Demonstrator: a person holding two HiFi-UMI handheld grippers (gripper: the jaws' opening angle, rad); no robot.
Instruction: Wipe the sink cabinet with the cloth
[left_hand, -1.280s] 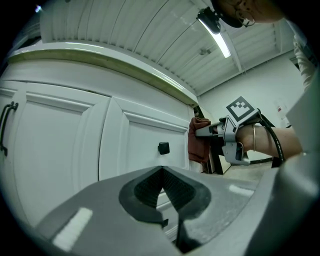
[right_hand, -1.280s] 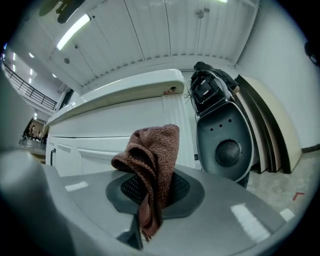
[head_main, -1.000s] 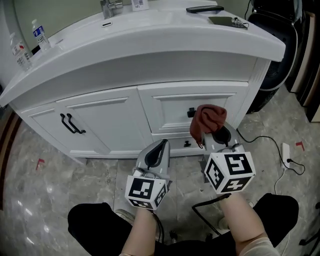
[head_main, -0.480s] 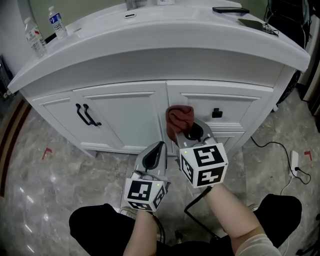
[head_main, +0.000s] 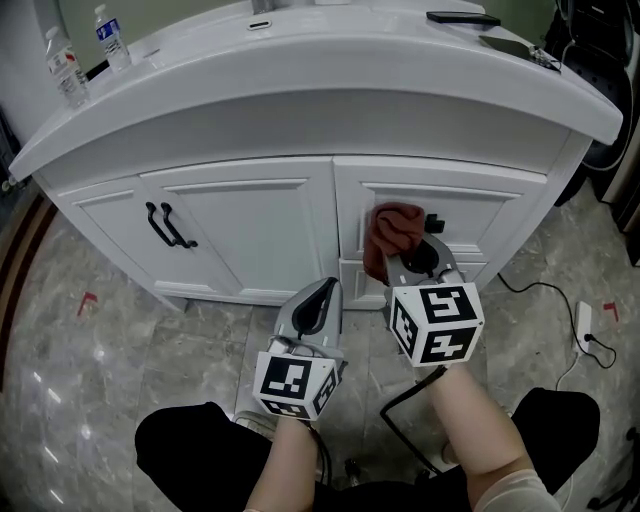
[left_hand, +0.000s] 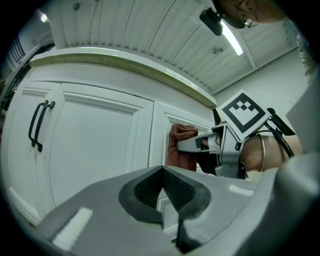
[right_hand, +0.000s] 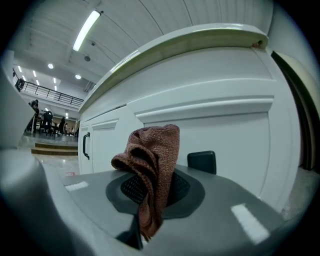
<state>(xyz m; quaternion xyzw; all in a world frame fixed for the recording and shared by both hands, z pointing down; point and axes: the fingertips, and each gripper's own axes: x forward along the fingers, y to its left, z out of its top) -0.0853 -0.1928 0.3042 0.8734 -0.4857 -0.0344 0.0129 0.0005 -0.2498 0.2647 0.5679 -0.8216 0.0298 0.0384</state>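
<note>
The white sink cabinet (head_main: 250, 230) stands in front of me, with a door on the left and a drawer front with a black knob (head_main: 434, 221) on the right. My right gripper (head_main: 412, 256) is shut on the reddish-brown cloth (head_main: 392, 230). It holds the cloth against the drawer front, just left of the knob. In the right gripper view the cloth (right_hand: 152, 165) stands bunched between the jaws, with the knob (right_hand: 201, 161) behind it. My left gripper (head_main: 318, 305) hangs lower, shut and empty, short of the cabinet. Its own view shows the cloth (left_hand: 180, 147) beside the right gripper (left_hand: 200, 144).
Two black bar handles (head_main: 165, 225) sit on the left door. Water bottles (head_main: 108, 38) stand at the counter's far left and a dark flat device (head_main: 463, 17) lies at its back right. A cable (head_main: 545, 295) and white power strip (head_main: 585, 328) lie on the marble floor at right.
The right gripper swept the cloth left across the drawer front to the door's edge, then back right toward the knob. The left gripper has barely moved.
</note>
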